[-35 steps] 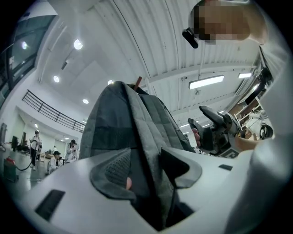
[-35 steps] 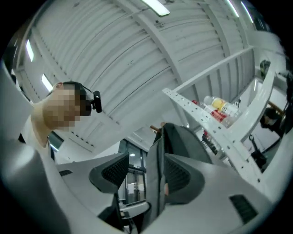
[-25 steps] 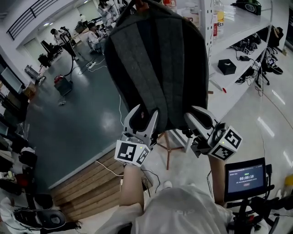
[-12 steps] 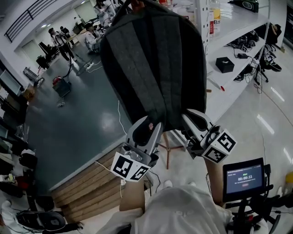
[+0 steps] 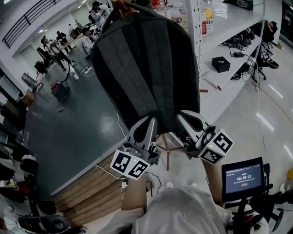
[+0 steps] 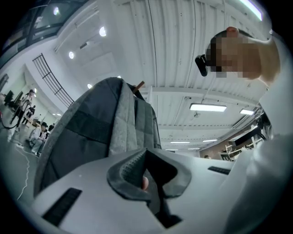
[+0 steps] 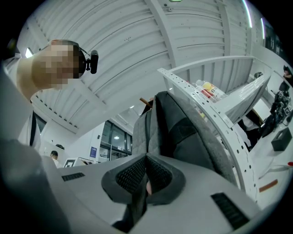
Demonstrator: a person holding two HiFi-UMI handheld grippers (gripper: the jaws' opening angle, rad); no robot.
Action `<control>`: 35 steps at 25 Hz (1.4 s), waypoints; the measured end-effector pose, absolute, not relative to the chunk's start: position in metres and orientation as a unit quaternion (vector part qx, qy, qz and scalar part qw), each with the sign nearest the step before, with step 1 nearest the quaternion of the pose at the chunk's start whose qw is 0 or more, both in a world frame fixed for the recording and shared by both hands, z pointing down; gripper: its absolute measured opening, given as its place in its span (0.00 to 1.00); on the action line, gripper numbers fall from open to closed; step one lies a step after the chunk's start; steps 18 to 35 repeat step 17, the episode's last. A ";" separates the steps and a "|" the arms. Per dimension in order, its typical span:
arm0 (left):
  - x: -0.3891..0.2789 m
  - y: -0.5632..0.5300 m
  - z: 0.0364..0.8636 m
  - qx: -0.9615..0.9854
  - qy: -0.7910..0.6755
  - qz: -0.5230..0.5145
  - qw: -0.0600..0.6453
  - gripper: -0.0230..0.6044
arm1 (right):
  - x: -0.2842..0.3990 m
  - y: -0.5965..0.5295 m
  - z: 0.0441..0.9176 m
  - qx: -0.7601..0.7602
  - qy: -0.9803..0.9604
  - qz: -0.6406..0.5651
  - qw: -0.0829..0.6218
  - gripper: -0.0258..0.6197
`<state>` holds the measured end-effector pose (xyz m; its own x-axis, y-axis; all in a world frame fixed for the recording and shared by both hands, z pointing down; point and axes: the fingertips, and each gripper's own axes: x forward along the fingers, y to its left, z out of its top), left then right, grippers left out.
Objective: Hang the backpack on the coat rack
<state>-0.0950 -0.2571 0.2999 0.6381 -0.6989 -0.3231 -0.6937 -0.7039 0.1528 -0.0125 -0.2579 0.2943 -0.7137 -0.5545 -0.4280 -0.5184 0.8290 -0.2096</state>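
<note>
A dark grey backpack [image 5: 146,68] hangs upright from a wooden peg [image 5: 120,5] at the top of the coat rack, whose wooden legs [image 5: 167,153] show below the bag. My left gripper [image 5: 149,122] is just under the bag's lower left corner, and its jaws are shut with nothing between them. My right gripper [image 5: 184,117] sits under the lower right corner, likewise shut and empty. In the left gripper view the backpack [image 6: 91,132] rises beyond the closed left gripper [image 6: 145,151]. The right gripper view shows the backpack [image 7: 183,132] above the closed right gripper [image 7: 146,157].
White perforated shelving [image 5: 229,27] stands right of the rack, with bottles and a black box [image 5: 220,64] on it. A small lit screen [image 5: 242,178] is at the lower right. Wooden planks [image 5: 91,183] lie lower left. People [image 5: 59,39] work far back on the green floor.
Both grippers' jaws have closed from partly open. The left gripper has rolled and shifted right, nearer the bag's bottom middle. The right gripper has stayed where it was.
</note>
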 end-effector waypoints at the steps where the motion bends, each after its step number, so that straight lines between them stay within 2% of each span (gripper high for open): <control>1: -0.094 -0.258 0.301 0.906 -0.383 -0.179 0.008 0.05 | -0.012 -0.259 0.295 -0.291 0.925 -0.038 0.242 0.06; 35: -0.085 -0.261 0.308 0.910 -0.383 -0.158 0.004 0.05 | -0.007 -0.265 0.300 -0.304 0.923 -0.047 0.229 0.06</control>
